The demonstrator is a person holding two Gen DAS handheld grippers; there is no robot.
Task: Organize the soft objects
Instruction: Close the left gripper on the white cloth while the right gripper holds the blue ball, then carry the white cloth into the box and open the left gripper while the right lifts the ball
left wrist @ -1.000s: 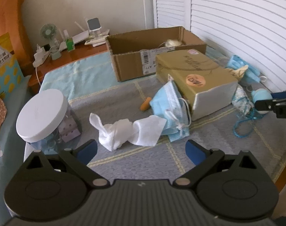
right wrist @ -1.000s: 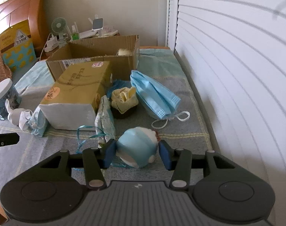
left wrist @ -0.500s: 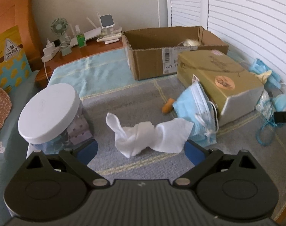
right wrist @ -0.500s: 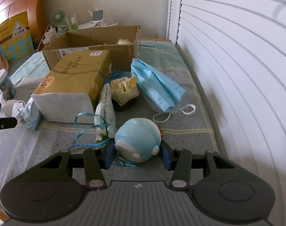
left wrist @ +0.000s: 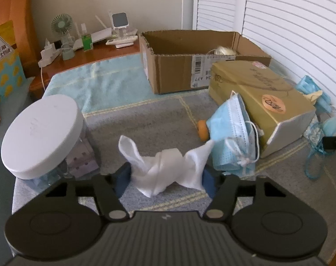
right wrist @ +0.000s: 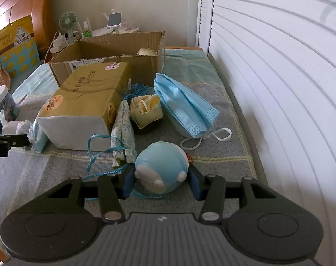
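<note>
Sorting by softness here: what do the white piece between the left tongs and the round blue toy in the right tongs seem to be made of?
White piece: looks like thin cloth or tissue, matte; it is twisted and creased, with limp folded corners. Round blue toy: smooth with a faint sheen and no weave, so probably soft foam or rubbery plastic; the view cannot settle which.

- The left gripper [left wrist: 165,180] is built of matte black plastic; two round housings flank a ribbed grey centre plate, on which a small pale zigzag mark is printed.
- Its angled black finger arms are pinned by silver screws; blue pads [left wrist: 121,180] are fitted at the tips.
- The right gripper [right wrist: 161,182] is made alike; blue pads [right wrist: 127,182], silver screws and the same mark are seen.
</note>
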